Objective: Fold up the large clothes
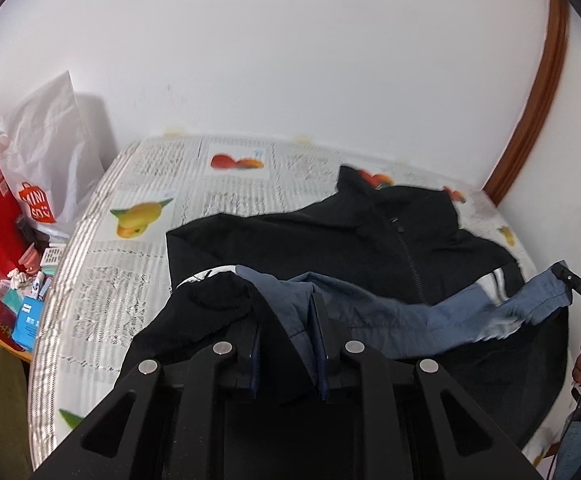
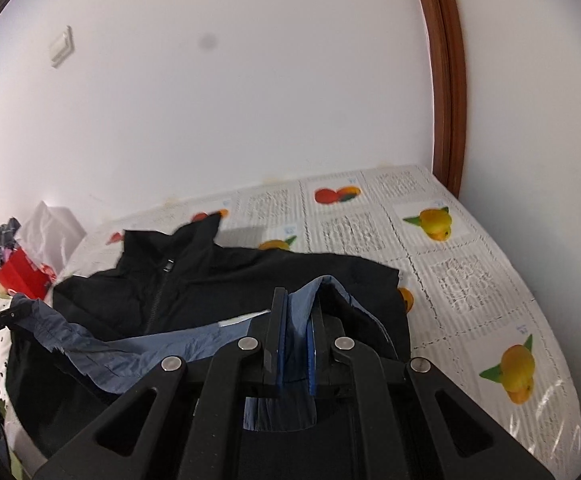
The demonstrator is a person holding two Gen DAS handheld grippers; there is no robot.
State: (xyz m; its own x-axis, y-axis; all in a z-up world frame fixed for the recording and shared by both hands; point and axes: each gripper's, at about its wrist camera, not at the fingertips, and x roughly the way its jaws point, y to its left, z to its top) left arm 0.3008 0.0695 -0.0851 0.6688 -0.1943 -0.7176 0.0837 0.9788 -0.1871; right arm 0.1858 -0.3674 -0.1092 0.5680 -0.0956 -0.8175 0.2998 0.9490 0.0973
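Jacket hem lifted by both grippers

Tablecloth, white with fruit prints (image 2: 470, 264), carries my black zip-up jacket with blue-grey lining (image 1: 330, 240). My left gripper (image 1: 286, 344) clamps the hem's left end; my right gripper (image 2: 296, 344) clamps the other, lining stretched between.

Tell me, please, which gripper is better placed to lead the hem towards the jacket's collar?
Neither clearly: the left gripper and right gripper each pinch one end of the jacket hem, stretched between them, so both should move together.
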